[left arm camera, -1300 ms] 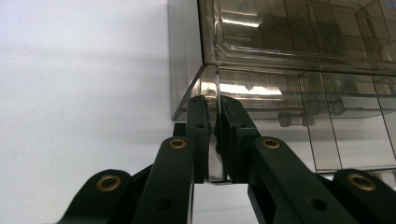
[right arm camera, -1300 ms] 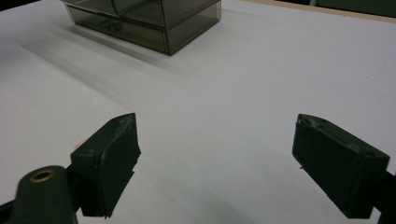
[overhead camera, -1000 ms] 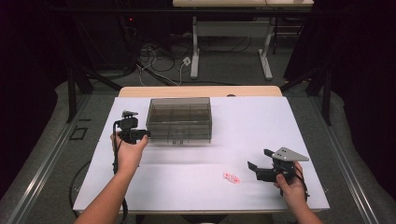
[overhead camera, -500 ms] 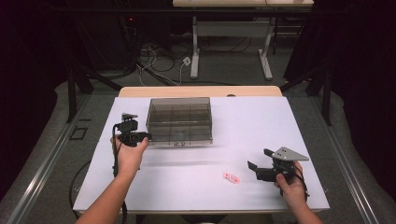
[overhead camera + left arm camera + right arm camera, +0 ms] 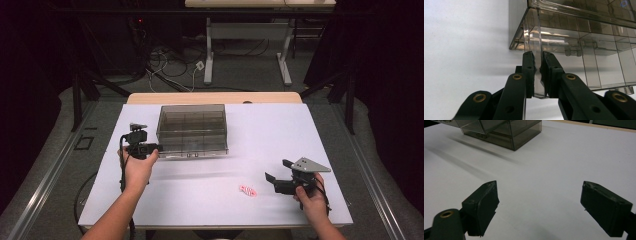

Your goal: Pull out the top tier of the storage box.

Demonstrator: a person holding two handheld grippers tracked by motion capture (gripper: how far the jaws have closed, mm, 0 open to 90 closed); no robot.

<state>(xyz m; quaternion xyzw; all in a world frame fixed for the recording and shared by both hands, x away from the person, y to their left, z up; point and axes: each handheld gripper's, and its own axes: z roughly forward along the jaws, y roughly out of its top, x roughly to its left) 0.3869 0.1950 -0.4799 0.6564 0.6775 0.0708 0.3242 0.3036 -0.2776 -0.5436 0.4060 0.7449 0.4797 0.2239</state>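
A smoky clear plastic compartment box point(image 5: 192, 125) stands at the back middle of the white table. My left gripper point(image 5: 152, 148) reaches in from the left and is shut on the front left corner of the box lid point(image 5: 537, 42). In the left gripper view, the thin clear panel sits pinched between both pads of that gripper point(image 5: 537, 56). In the right gripper view the lid point(image 5: 486, 126) looks tipped up over the box. My right gripper point(image 5: 276, 170) rests near the front right of the table, open, and nothing lies between its jaws point(image 5: 539, 187). A small pink-and-white item point(image 5: 247, 190) lies just left of it.
The white table top point(image 5: 280, 130) has bare room at right and front. A wooden strip point(image 5: 215, 97) runs along its far edge. Beyond it are a desk frame point(image 5: 247, 45) and floor cables point(image 5: 170, 65).
The lid's front edge has come up slightly at the left gripper. Both hands stay in place.
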